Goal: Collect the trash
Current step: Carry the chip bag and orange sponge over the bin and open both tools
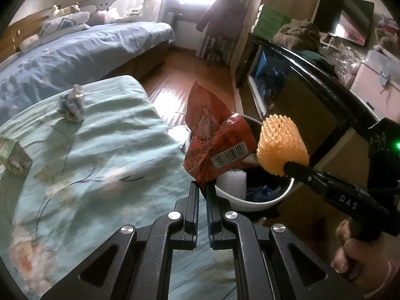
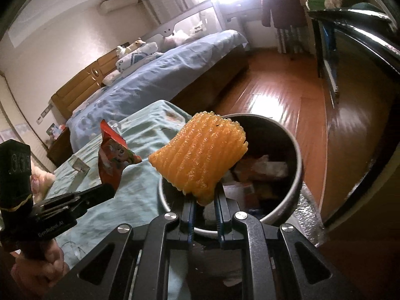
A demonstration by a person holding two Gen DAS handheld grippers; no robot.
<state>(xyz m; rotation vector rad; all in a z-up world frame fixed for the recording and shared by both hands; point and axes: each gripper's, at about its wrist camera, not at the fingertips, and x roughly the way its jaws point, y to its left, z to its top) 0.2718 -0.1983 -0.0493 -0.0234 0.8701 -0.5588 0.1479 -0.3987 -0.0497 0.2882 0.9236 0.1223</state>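
Note:
My left gripper [image 1: 203,187] is shut on the lower edge of a crumpled red snack wrapper [image 1: 212,137], which stands up over the near rim of the round trash bin [image 1: 252,206]. In the right wrist view the same wrapper [image 2: 111,160] hangs left of the bin [image 2: 298,175], pinched by the left gripper [image 2: 110,190]. My right gripper [image 2: 205,201] is shut on an orange foam fruit net [image 2: 200,155], held above the bin's near rim. The left wrist view shows that net [image 1: 282,145] above the bin's right side, gripped by the right gripper [image 1: 290,168]. Several scraps lie inside the bin.
A teal floral bedcover [image 1: 95,165] fills the left, with a crumpled grey scrap [image 1: 71,105] and a small carton [image 1: 15,160] on it. Beyond lies a blue bed [image 1: 82,50]. A black glass cabinet [image 1: 300,92] stands right of the bin on the wooden floor [image 2: 275,95].

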